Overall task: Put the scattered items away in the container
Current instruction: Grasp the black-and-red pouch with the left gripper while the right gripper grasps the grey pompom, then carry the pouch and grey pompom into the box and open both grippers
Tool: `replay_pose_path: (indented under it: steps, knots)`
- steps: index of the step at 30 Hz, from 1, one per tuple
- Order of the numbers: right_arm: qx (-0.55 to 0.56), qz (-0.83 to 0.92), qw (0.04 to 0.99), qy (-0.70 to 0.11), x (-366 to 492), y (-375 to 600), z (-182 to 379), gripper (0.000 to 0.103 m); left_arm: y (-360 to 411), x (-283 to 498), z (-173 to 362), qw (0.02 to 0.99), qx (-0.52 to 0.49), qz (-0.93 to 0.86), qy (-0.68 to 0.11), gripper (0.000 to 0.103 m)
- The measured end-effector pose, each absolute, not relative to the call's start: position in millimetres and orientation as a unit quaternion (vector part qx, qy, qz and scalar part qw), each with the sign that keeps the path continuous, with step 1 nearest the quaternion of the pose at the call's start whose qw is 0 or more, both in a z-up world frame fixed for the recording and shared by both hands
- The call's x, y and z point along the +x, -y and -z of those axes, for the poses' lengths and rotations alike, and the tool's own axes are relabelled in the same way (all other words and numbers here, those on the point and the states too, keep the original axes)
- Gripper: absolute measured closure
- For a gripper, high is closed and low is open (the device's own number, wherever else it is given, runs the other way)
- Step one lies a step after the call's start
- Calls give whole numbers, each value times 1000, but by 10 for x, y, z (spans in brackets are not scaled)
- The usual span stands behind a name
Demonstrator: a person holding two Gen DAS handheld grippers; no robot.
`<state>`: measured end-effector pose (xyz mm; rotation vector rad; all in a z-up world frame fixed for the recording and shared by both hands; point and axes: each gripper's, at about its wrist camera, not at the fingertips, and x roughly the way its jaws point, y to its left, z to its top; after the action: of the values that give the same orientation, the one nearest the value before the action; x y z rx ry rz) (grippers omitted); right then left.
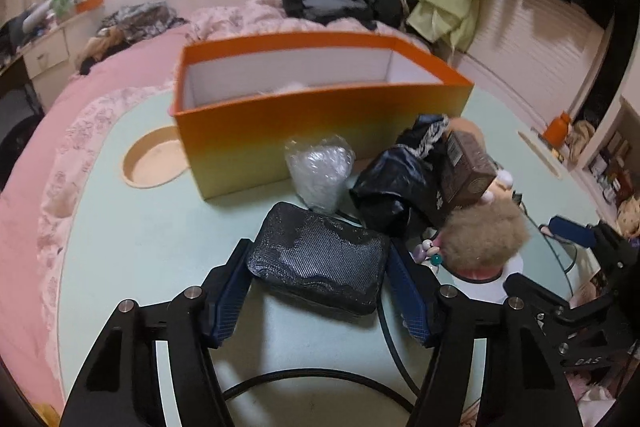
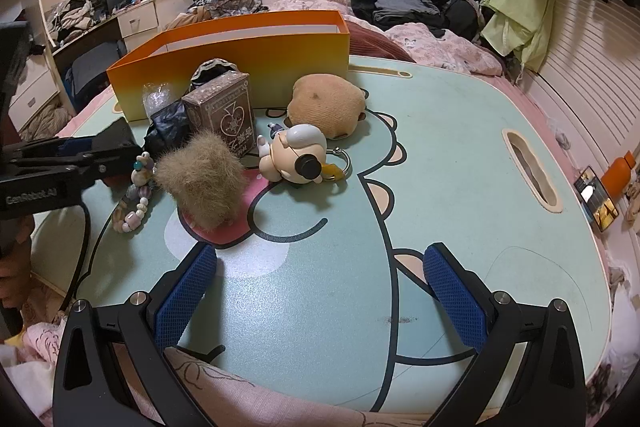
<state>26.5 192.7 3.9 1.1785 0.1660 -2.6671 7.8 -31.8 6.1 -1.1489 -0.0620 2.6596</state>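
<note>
The black mesh pouch (image 1: 318, 263) sits between the left gripper's (image 1: 318, 281) blue fingers (image 1: 228, 301), which grip its two short sides just above the desk (image 1: 152, 235). Carry it level over the near wall of the orange box (image 1: 320, 131) behind, clearing the bubble-wrap bundle (image 1: 320, 173) (and the black bag beside it). The right gripper (image 2: 320, 287) hangs wide, empty, over bare desk.

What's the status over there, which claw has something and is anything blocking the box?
Left gripper clamped on black pouch. Right gripper open, empty. Orange box open-topped; plastic-wrapped bundle stands before it.
</note>
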Motion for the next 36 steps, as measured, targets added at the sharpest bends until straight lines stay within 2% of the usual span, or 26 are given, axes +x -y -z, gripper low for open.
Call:
replay_pose_path:
  steps: [4, 7, 10, 12, 19, 20, 21, 24, 25, 26, 36]
  knots:
    - [396, 909, 121, -44, 306, -1931, -66, 0, 484, 282, -144, 121, -366, -921, 64, 37]
    - [371, 912, 175, -19, 389, -1929, -162, 1, 560, 398, -204, 110, -353, -927, 65, 37]
    - [336, 918, 202, -55, 482, -1747, -287, 4, 607, 443, -272, 105, -345, -931, 66, 37]
    - [327, 917, 217, -74, 470, -1623, -330, 17, 645, 440, -306, 109, -342, -930, 74, 37]
    - [316, 917, 224, -95, 221, -1416, -335, 17, 678, 425, -300, 111, -344, -929, 81, 37]
    - [318, 916, 225, -93, 197, -1414, -314, 22, 685, 417, -284, 111, -347, -928, 83, 37]
    - [323, 914, 230, -89, 195, -1418, -283, 36, 687, 408, -270, 111, -349, -926, 85, 37]
    - [354, 897, 252, -82, 192, -1423, -162, 70, 684, 403, -239, 112, -353, -924, 89, 37]
    - [361, 891, 263, -78, 200, -1429, -128, 77, 680, 406, -238, 113, -353, -924, 89, 37]
    - [361, 890, 267, -74, 213, -1444, -118, 80, 678, 404, -239, 114, -353, -925, 88, 37]
    - [337, 901, 273, -15, 239, -1685, -260, 81, 685, 427, -305, 115, -342, -928, 90, 37]
